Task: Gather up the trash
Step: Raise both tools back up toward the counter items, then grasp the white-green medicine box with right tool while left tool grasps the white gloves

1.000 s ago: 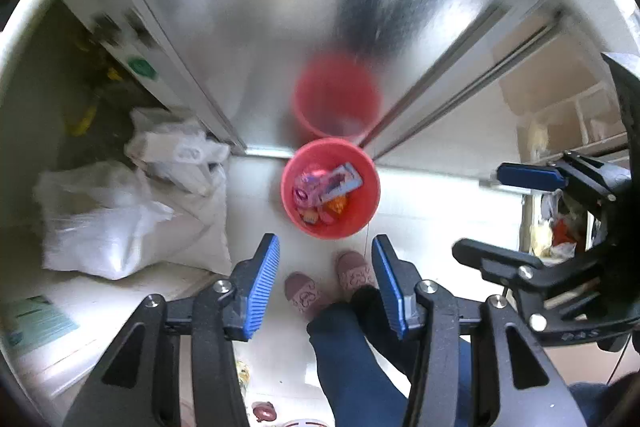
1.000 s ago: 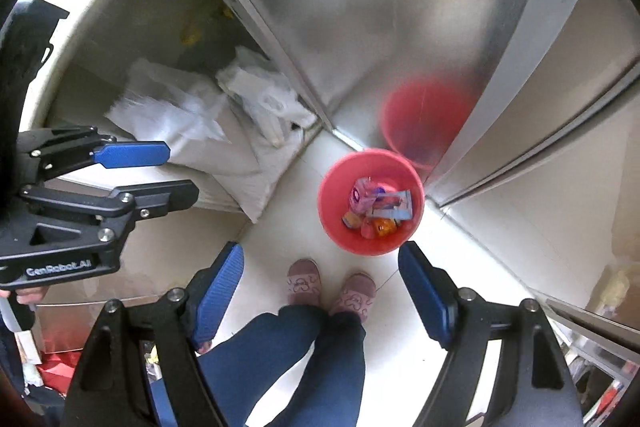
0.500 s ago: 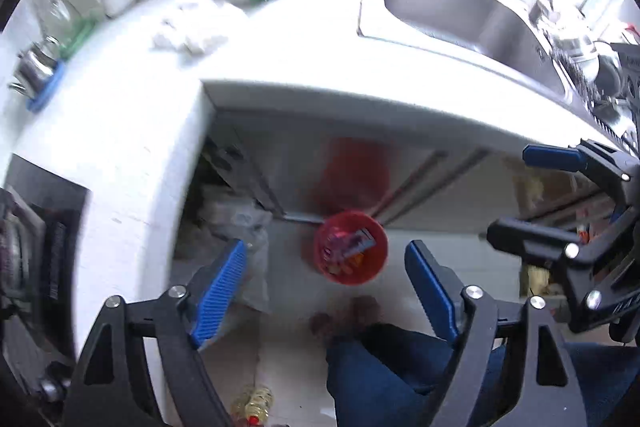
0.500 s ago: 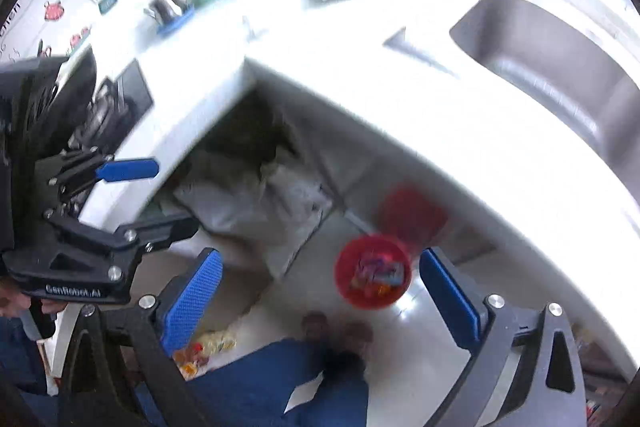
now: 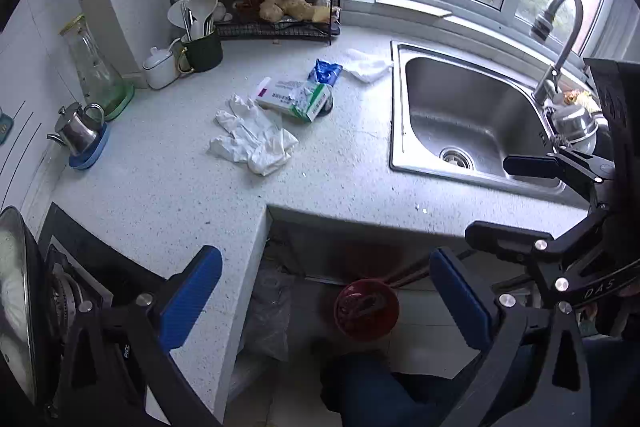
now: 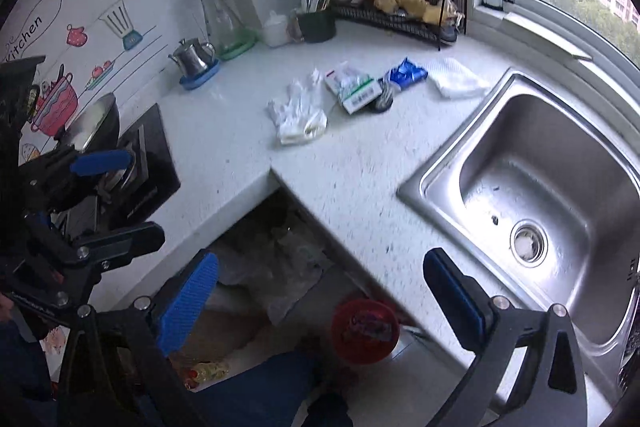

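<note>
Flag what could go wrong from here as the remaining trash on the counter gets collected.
1. The crumpled white gloves are limp and spread flat, so a pinch may lift only part of them.
2. The white-and-green cardboard box leans on the blue foil wrapper and a small dark round object; grabbing one could drag the others.
3. The red round bin sits on the floor below the counter edge, so items released from up here could miss it.

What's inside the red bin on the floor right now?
The round red plastic bin holds colourful wrappers, pink and blue among them; individual items are too blurred to name, and anything beneath that top layer is covered.
</note>
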`<action>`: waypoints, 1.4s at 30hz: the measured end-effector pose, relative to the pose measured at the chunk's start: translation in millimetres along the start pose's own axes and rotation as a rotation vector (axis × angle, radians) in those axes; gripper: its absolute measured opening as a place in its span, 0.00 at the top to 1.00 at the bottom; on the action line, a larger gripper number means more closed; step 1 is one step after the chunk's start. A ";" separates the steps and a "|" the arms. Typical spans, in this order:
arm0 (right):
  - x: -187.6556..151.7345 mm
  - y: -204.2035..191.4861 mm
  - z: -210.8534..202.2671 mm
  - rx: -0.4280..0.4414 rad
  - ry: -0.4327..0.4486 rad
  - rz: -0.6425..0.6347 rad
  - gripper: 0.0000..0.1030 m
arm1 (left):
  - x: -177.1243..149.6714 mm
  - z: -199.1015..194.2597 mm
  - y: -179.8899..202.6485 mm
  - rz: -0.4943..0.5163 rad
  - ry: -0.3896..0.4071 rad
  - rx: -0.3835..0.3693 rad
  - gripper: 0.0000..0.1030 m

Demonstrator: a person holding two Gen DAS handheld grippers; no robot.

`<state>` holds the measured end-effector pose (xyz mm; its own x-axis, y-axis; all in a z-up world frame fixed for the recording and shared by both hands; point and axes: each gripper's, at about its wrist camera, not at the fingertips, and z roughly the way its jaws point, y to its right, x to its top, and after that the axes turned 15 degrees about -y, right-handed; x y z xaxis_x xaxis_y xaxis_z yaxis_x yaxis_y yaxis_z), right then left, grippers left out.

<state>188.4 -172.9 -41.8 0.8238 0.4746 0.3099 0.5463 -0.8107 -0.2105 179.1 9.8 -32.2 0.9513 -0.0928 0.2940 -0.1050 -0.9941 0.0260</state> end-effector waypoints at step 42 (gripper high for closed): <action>233.0 6.2 166.6 -0.360 -0.365 -0.058 0.02 | 173.9 170.2 -178.7 -0.097 -0.200 -0.212 0.00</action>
<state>408.9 -10.2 -125.4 0.8281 0.5587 -0.0453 0.5586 -0.8157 0.1502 412.6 161.9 -148.3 0.9958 -0.0283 0.0873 -0.0493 -0.9670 0.2498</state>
